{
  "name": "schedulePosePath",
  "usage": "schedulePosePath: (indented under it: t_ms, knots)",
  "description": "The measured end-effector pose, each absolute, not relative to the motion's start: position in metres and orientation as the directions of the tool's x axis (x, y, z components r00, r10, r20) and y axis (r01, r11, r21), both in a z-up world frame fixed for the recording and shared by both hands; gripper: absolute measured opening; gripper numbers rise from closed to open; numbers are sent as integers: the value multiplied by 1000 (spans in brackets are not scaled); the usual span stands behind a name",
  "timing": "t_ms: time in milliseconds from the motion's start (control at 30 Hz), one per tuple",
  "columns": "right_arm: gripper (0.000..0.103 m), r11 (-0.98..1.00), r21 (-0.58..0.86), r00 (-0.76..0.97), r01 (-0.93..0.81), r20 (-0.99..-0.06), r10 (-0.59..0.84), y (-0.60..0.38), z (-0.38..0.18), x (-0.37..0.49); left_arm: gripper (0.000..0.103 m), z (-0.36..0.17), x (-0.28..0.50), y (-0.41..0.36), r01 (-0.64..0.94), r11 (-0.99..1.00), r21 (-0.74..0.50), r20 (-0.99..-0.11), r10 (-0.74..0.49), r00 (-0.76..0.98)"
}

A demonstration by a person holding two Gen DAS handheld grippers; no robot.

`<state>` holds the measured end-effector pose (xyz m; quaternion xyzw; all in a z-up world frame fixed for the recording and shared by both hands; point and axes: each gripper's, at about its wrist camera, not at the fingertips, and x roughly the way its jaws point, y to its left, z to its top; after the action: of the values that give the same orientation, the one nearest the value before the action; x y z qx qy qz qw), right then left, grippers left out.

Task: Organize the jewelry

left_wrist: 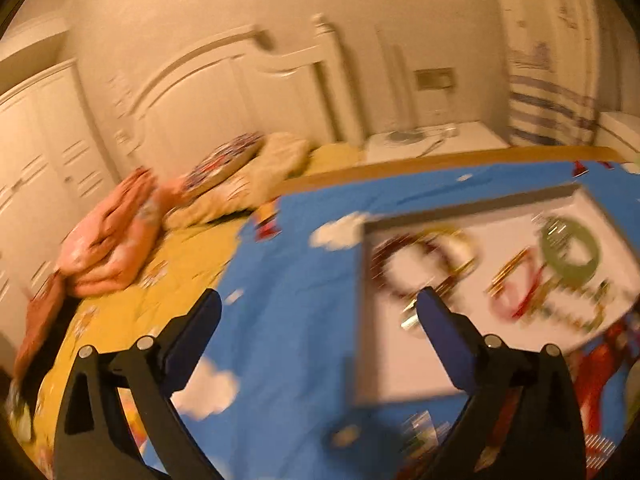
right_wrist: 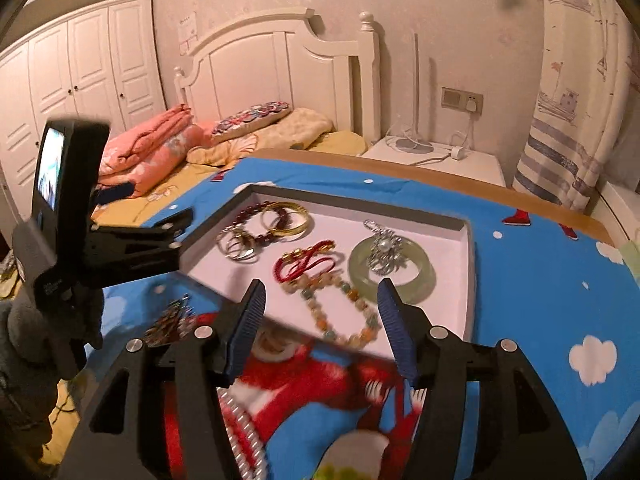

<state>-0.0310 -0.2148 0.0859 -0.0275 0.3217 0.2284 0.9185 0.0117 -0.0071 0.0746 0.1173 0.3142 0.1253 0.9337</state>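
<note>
A shallow white tray (right_wrist: 452, 256) with a dark rim lies on a blue cartoon cloth. In it are a green jade bangle (right_wrist: 424, 276), a silver brooch (right_wrist: 382, 250) on the bangle, a red cord bracelet (right_wrist: 304, 264), a pale bead bracelet (right_wrist: 340, 312), dark red beads with gold bangles (right_wrist: 280, 218) and silver rings (right_wrist: 238, 246). My right gripper (right_wrist: 320, 312) is open and empty over the tray's near edge. My left gripper (left_wrist: 316, 320) is open and empty at the tray's left side (left_wrist: 362, 312); that view is blurred. A beaded piece (right_wrist: 170, 320) lies on the cloth outside the tray.
The blue cloth (right_wrist: 540, 300) covers a wooden-edged board (right_wrist: 360, 166) over a bed. Folded pink bedding (right_wrist: 148, 152) and pillows (right_wrist: 260, 120) lie behind. A white nightstand (right_wrist: 460, 164) stands at the back right. A silver chain (right_wrist: 244, 432) lies near me.
</note>
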Motion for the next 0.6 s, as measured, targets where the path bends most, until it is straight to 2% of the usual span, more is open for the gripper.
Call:
schedulePosePath:
  t_ms: [200,367,600]
  knots:
    - [57,823,131,599,-553,-623,502,-186,90,-54,98,59,-26,55,-258,923,285,-608,382,696]
    - [56,713,150,448,-685,-685,575,-133,77,-70,98,42,-47,78,-284,915,288,-649,404,644]
    - [54,687,183,296,-703,-804,516,-75,38,-69,98,39,-59,101,-382,891,244,-664,440,604]
